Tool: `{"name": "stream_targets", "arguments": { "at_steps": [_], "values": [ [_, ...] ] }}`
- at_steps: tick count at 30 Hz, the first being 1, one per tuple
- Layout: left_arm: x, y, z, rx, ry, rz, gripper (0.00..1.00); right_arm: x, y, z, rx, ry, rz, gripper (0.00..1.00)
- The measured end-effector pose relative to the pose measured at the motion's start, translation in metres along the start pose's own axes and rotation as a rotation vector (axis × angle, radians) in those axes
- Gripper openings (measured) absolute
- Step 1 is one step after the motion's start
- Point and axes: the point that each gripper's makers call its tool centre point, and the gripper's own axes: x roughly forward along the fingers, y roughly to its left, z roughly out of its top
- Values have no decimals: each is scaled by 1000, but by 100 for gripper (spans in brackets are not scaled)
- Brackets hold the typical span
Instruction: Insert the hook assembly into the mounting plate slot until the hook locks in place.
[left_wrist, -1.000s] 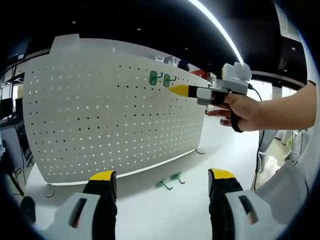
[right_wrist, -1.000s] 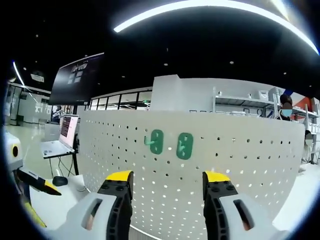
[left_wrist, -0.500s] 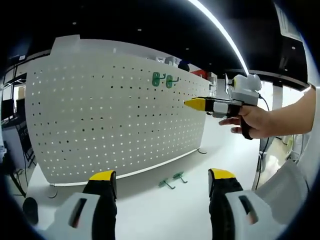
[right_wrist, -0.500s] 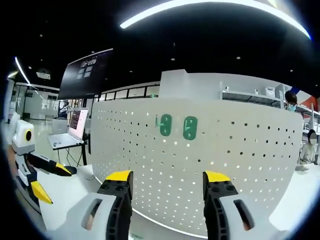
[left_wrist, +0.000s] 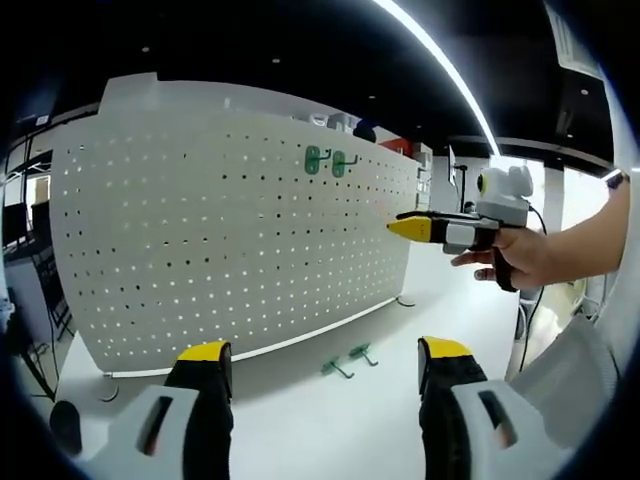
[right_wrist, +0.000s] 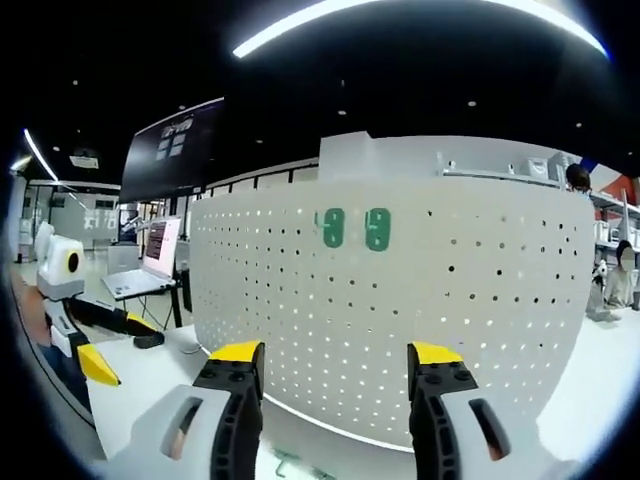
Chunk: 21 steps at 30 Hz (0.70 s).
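A white pegboard mounting plate (left_wrist: 230, 230) stands upright on the table, with two green hooks (left_wrist: 325, 160) hanging side by side near its top. Two more green hooks (left_wrist: 345, 360) lie loose on the table at its foot. My left gripper (left_wrist: 325, 352) is open and empty, low in front of the board. My right gripper (left_wrist: 410, 228), held by a hand, hovers to the right, clear of the board. In the right gripper view, the right gripper (right_wrist: 336, 352) is open and empty, facing the pegboard (right_wrist: 450, 300) and its mounted hooks (right_wrist: 355, 228). The left gripper (right_wrist: 118, 345) shows at the left.
A white table (left_wrist: 300, 420) carries the board. In the right gripper view an open laptop (right_wrist: 150, 265) stands at the left, with a dark wall screen (right_wrist: 175, 150) above it. Shelves and a person stand behind the board at far right.
The right gripper has drawn back from the mounted hooks, moving right and lower; the board now sits farther off in its view. The left gripper and all the hooks have stayed put.
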Motion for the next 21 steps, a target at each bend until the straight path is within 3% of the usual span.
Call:
{"name": "stream_targets", "arguments": {
  "at_steps": [11,21],
  "values": [
    [-3,3,0,-7,-10,2,79,-15,6,-15,-36,33,18,58],
    [-8,9,-3,-1,-6,14,79,-32,7,-29,-12,53,15,59]
  ]
}}
